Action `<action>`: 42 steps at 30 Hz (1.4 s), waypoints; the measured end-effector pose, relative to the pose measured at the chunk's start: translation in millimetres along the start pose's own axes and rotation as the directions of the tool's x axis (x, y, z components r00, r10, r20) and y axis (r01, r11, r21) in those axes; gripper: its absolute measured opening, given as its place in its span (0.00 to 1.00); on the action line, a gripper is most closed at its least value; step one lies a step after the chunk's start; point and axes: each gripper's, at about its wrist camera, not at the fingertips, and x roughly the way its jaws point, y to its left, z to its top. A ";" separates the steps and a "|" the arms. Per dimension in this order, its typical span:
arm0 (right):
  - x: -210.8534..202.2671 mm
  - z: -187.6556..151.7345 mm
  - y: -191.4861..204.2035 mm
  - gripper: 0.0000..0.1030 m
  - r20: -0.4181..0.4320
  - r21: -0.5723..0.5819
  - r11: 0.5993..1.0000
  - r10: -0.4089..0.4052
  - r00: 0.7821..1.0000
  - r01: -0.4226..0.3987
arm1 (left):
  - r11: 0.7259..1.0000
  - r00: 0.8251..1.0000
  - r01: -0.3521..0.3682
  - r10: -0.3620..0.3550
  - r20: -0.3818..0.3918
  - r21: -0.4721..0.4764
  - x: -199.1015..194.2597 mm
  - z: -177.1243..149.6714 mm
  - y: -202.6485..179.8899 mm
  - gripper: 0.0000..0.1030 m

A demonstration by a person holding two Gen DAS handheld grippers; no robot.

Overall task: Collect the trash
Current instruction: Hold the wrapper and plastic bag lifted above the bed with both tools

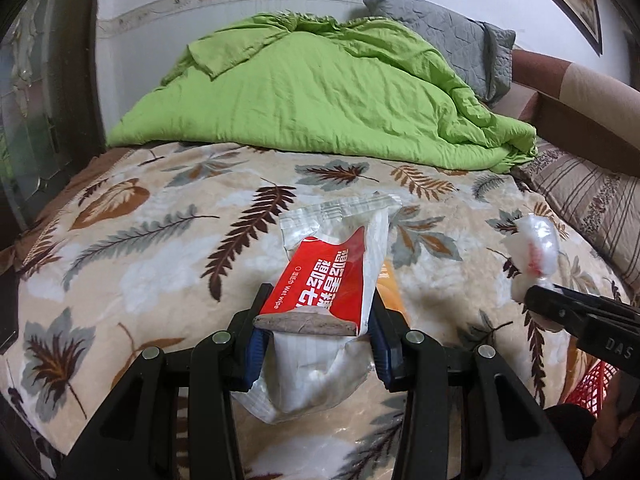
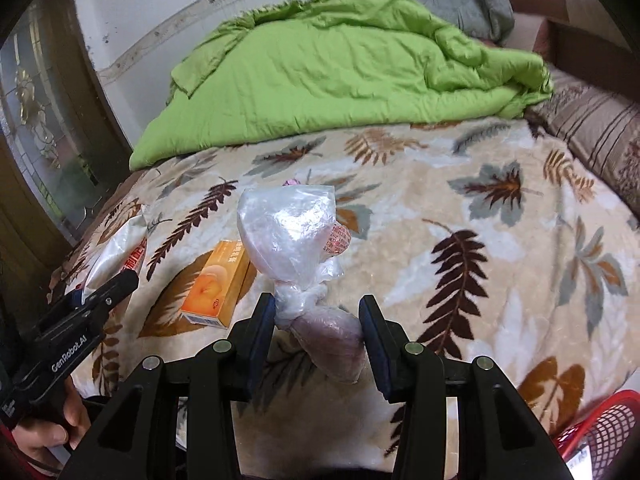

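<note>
In the left wrist view my left gripper (image 1: 320, 300) is shut on a red and white wet wipe packet (image 1: 336, 264), crumpled and held above the bed. My right gripper (image 1: 534, 298) shows at the right edge of that view, carrying a clear plastic bag (image 1: 532, 244). In the right wrist view my right gripper (image 2: 316, 306) is shut on that knotted clear plastic bag (image 2: 288, 232); its pads press the knot and a pinkish lump below it. An orange box (image 2: 216, 286) lies on the leaf-print blanket (image 2: 460, 208) behind the bag. My left gripper (image 2: 126, 278) with the packet (image 2: 120, 248) appears at the left.
A green duvet (image 1: 320, 92) is heaped across the far side of the bed, with a grey pillow (image 1: 452, 36) behind it. A striped cushion (image 1: 592, 200) lies on the right. A red mesh basket (image 2: 604, 432) stands at the near right, also seen as the basket (image 1: 592, 388). A hand (image 2: 52, 432) holds the left gripper.
</note>
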 end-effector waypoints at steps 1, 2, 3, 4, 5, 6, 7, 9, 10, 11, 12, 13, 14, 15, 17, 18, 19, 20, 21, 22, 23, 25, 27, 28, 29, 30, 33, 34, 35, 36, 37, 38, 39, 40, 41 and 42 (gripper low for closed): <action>-1.9 -0.6 1.5 0.45 0.009 -0.007 1.000 -0.006 1.000 0.006 | 1.000 1.000 -0.006 0.006 0.004 -0.004 -1.0 -0.6 1.0 0.41; -2.9 -1.0 2.2 0.45 0.014 -0.012 1.000 -0.011 1.000 0.011 | 1.000 1.000 -0.011 0.011 0.006 -0.009 -1.4 -0.9 1.3 0.41; -2.9 -1.3 2.1 0.46 0.015 -0.012 1.000 -0.013 1.000 0.013 | 1.000 1.000 -0.018 0.018 0.006 -0.010 -1.1 -1.2 1.4 0.41; -3.7 -2.1 1.4 0.46 0.017 -0.008 1.000 -0.015 1.000 0.015 | 1.000 1.000 -0.026 0.026 0.005 -0.010 -1.3 -1.8 1.0 0.41; -4.4 -2.3 0.5 0.46 0.019 -0.004 1.000 -0.016 1.000 0.016 | 1.000 1.000 -0.030 0.030 0.005 -0.008 -1.4 -2.2 0.4 0.41; -4.9 -3.0 0.7 0.46 0.020 -0.001 1.000 -0.016 1.000 0.016 | 0.999 0.999 -0.033 0.033 0.008 -0.007 -1.7 -2.4 -0.1 0.41; -5.0 -3.0 0.5 0.46 0.021 0.000 1.000 -0.018 1.000 0.018 | 0.999 0.999 -0.039 0.039 0.011 -0.005 -2.0 -2.5 -0.5 0.41; -5.1 -2.9 0.6 0.46 0.022 -0.003 1.000 -0.021 1.000 0.021 | 0.999 0.999 -0.045 0.045 0.012 0.000 -1.9 -3.1 -1.3 0.41; -5.0 -2.6 0.8 0.46 0.022 -0.006 1.000 -0.022 1.000 0.022 | 0.999 0.999 -0.044 0.044 0.012 0.000 -2.0 -3.3 -1.4 0.41; -4.8 -2.6 1.1 0.46 0.022 -0.008 1.000 -0.025 0.999 0.026 | 0.999 0.999 -0.048 0.048 0.014 -0.002 -2.4 -3.5 -1.8 0.41; -4.8 -2.8 1.5 0.46 0.022 -0.010 1.000 -0.028 0.999 0.028 | 0.999 0.999 -0.050 0.050 0.014 0.000 -2.3 -3.6 -2.2 0.41; -4.5 -2.9 2.3 0.46 0.021 -0.013 0.999 -0.029 0.999 0.029 | 0.999 0.999 -0.050 0.050 0.014 0.003 -1.9 -3.8 -2.4 0.41; -3.9 -2.9 3.0 0.46 0.018 -0.016 0.999 -0.029 0.999 0.030 | 0.999 0.999 -0.051 0.051 0.014 0.007 -1.8 -3.9 -2.7 0.41; -3.4 -3.0 3.5 0.46 0.016 -0.017 0.999 -0.031 0.999 0.031 | 0.999 0.999 -0.052 0.052 0.016 0.010 -1.7 -4.0 -2.5 0.41; -2.8 -3.0 3.6 0.46 0.013 -0.017 0.999 -0.030 0.999 0.030 | 0.999 0.999 -0.049 0.049 0.014 0.010 -1.5 -4.2 -2.8 0.41; -2.0 -2.9 3.6 0.46 0.010 -0.016 0.999 -0.029 1.000 0.029 | 0.999 0.999 -0.050 0.050 0.014 0.012 -1.6 -3.7 -3.7 0.41; -1.4 -3.0 3.2 0.46 0.009 -0.015 0.999 -0.029 1.000 0.029 | 0.999 0.999 -0.050 0.050 0.015 0.012 -1.7 -3.7 -3.9 0.41; -1.1 -3.0 2.5 0.46 0.007 -0.012 1.000 -0.028 1.000 0.028 | 0.999 0.999 -0.049 0.048 0.014 0.012 -1.6 -3.9 -4.2 0.41; -0.8 -2.9 2.5 0.46 0.006 -0.011 1.000 -0.027 1.000 0.027 | 0.999 0.999 -0.047 0.047 0.014 0.014 -1.7 -4.3 -3.9 0.41; -0.4 -2.9 2.4 0.46 0.005 -0.011 1.000 -0.026 1.000 0.026 | 0.999 0.999 -0.047 0.046 0.014 0.016 -1.6 -4.1 -3.6 0.41; -0.1 -3.0 2.1 0.46 0.003 -0.009 1.000 -0.026 1.000 0.026 | 0.999 0.999 -0.047 0.047 0.014 0.015 -1.6 -4.2 -3.8 0.41; 0.0 -2.9 2.1 0.46 0.002 -0.009 1.000 -0.026 1.000 0.026 | 0.999 0.999 -0.047 0.047 0.014 0.015 -1.6 -4.2 -4.1 0.41; 0.3 -2.9 2.4 0.46 0.001 -0.009 1.000 -0.026 1.000 0.026 | 0.999 0.999 -0.048 0.048 0.014 0.015 -1.7 -4.4 -4.5 0.41; 0.5 -2.9 2.4 0.46 0.000 -0.008 1.000 -0.026 1.000 0.026 | 0.999 0.999 -0.048 0.048 0.014 0.015 -1.8 -4.4 -4.5 0.41; 0.6 -2.8 2.3 0.46 -0.001 -0.008 1.000 -0.025 1.000 0.025 | 0.999 0.999 -0.048 0.048 0.014 0.015 -1.6 -4.4 -4.6 0.41; 0.8 -3.1 2.4 0.46 -0.003 -0.007 1.000 -0.025 1.000 0.025 | 0.999 0.999 -0.048 0.048 0.013 0.015 -1.5 -4.6 -4.5 0.41; 1.3 -3.3 2.2 0.46 -0.005 -0.004 1.000 -0.024 1.000 0.024 | 0.999 0.999 -0.047 0.046 0.014 0.016 -1.4 -4.5 -4.8 0.41; 1.4 -3.1 2.0 0.46 -0.005 -0.004 1.000 -0.023 1.000 0.023 | 0.999 0.999 -0.046 0.046 0.014 0.017 -1.2 -4.5 -4.9 0.41; 1.7 -3.3 2.0 0.46 -0.006 -0.005 1.000 -0.023 1.000 0.023 | 0.999 0.999 -0.047 0.047 0.014 0.016 -1.5 -4.3 -5.3 0.41; 1.6 -3.4 2.0 0.46 -0.006 -0.004 1.000 -0.023 1.000 0.023 | 0.999 0.999 -0.047 0.047 0.014 0.016 -1.5 -4.4 -5.5 0.41; 1.8 -3.4 2.0 0.46 -0.007 -0.003 1.000 -0.024 1.000 0.024 | 0.999 0.999 -0.048 0.048 0.014 0.016 -1.5 -4.4 -5.6 0.41; 1.7 -3.7 1.7 0.46 -0.007 -0.003 1.000 -0.023 1.000 0.023 | 0.999 0.999 -0.048 0.047 0.014 0.015 -1.5 -4.4 -5.6 0.41; 2.0 -3.2 1.9 0.46 -0.008 -0.004 1.000 -0.022 1.000 0.022 | 0.999 0.999 -0.047 0.047 0.013 0.016 -1.4 -4.4 -5.7 0.41; 2.3 -3.3 1.6 0.46 -0.009 -0.003 1.000 -0.022 1.000 0.022 | 0.999 0.999 -0.047 0.047 0.013 0.015 -1.4 -4.5 -5.8 0.41; 2.3 -3.3 1.2 0.46 -0.009 -0.002 1.000 -0.022 1.000 0.022 | 0.999 0.999 -0.048 0.048 0.013 0.015 -1.5 -4.6 -5.9 0.41; 2.5 -3.1 1.2 0.46 -0.010 0.000 1.000 -0.021 1.000 0.021 | 0.999 0.999 -0.048 0.048 0.011 0.016 -0.9 -4.5 -7.0 0.41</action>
